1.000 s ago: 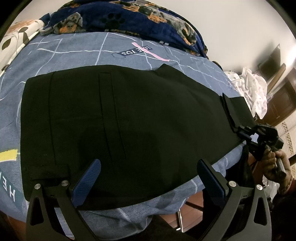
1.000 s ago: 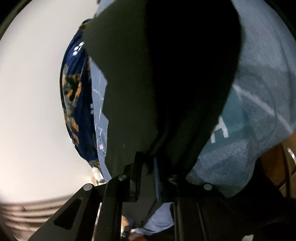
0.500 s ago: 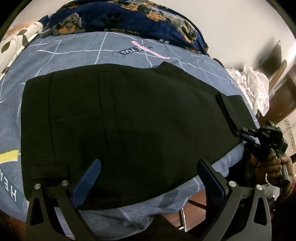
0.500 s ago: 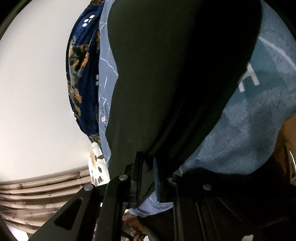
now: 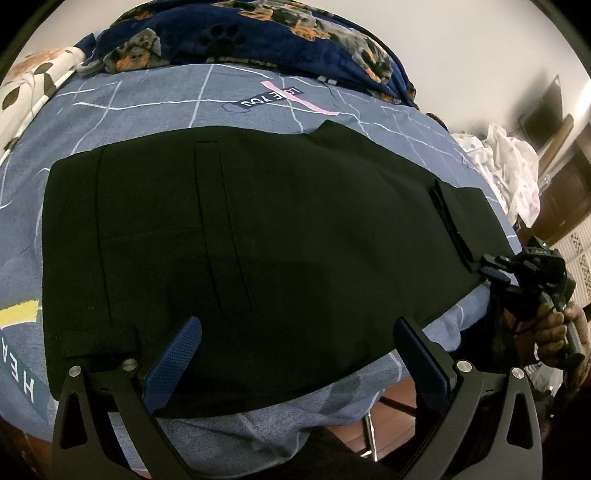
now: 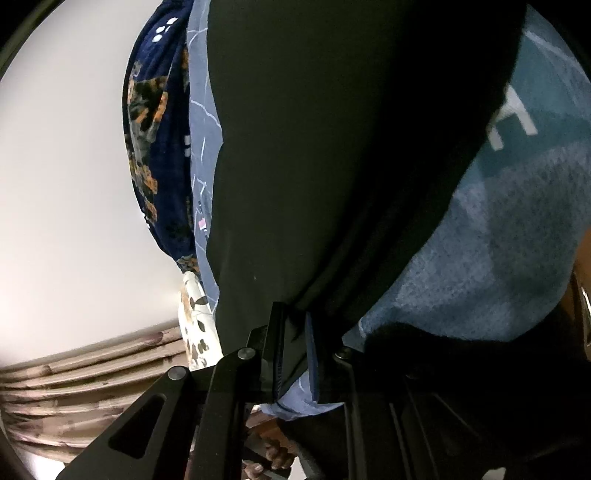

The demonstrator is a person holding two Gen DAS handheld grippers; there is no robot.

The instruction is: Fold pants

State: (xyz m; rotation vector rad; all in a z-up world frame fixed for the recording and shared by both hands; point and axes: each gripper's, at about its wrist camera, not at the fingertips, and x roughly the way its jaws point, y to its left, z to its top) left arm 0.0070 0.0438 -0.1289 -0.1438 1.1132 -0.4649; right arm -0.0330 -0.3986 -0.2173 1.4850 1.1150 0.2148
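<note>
Black pants [image 5: 258,221] lie flat across a blue-grey bedsheet [image 5: 184,96], waistband to the left, leg end to the right. A short flap [image 5: 461,221] of the leg end is turned back on top. My left gripper [image 5: 299,343] hovers open over the near edge of the pants, nothing between its blue pads. My right gripper [image 5: 487,267], held in a hand [image 5: 554,328], is shut on the leg-end corner at the bed's right edge. In the right wrist view the pants [image 6: 332,147] stretch away from the right gripper [image 6: 295,332], black fabric pinched between its jaws.
A navy dog-print blanket [image 5: 258,33] is bunched along the far side of the bed. A white floral pillow [image 5: 29,81] sits far left. A heap of white clothes [image 5: 513,166] and dark wooden furniture [image 5: 569,192] stand beyond the bed's right end. Curtains [image 6: 74,387] hang behind.
The right gripper has drawn the leg end rightward and slightly down, towards the bed's edge, and the fabric there lies flatter. The left gripper has stayed put and open.
</note>
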